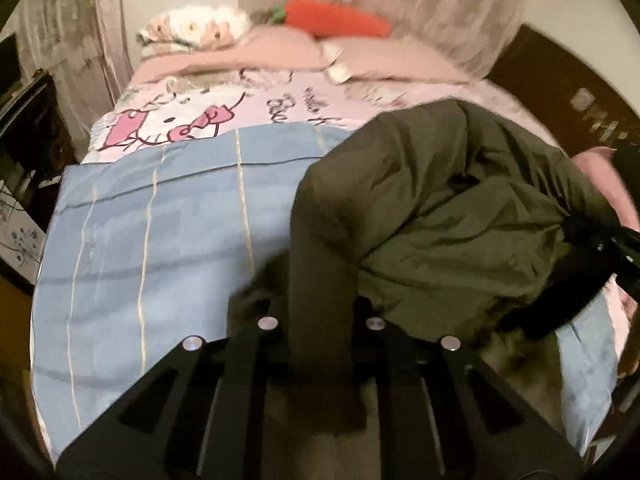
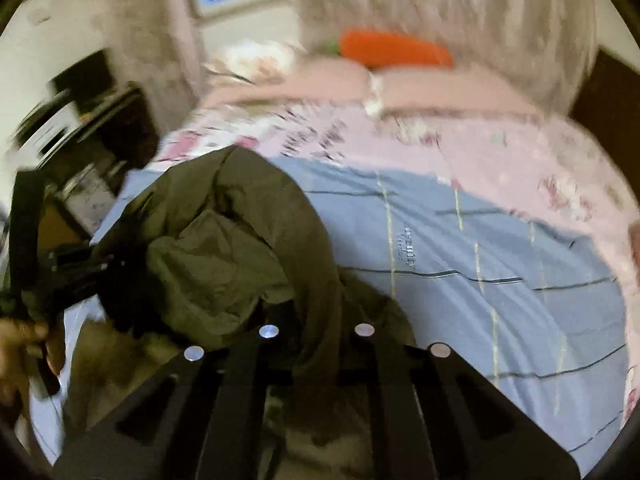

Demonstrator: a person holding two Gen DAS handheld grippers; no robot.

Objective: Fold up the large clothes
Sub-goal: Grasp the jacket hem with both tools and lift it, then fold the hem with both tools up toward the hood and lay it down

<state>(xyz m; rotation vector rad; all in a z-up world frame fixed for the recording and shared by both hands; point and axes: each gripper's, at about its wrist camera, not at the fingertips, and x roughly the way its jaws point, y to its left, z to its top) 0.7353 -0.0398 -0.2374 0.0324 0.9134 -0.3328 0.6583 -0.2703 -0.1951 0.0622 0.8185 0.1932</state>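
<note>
An olive green jacket [image 1: 440, 208] hangs bunched above the bed, held up between both grippers. In the left wrist view a strip of its fabric runs down between the fingers of my left gripper [image 1: 320, 320], which is shut on it. My right gripper [image 1: 600, 240] shows at the right edge, buried in the cloth. In the right wrist view the jacket [image 2: 224, 248] drapes over my right gripper [image 2: 316, 332], shut on a fold of it. My left gripper [image 2: 80, 268] grips the far end, with a hand [image 2: 20, 340] behind it. Fuzzy grey trim [image 2: 104, 352] hangs below.
A blue checked blanket [image 1: 160, 220] covers the near half of the bed, over a pink cartoon sheet [image 1: 192, 120]. Pink pillows [image 1: 280, 52] and an orange carrot plush [image 1: 336, 20] lie at the head. Dark furniture [image 1: 28, 128] stands left of the bed, curtains [image 2: 440, 20] behind.
</note>
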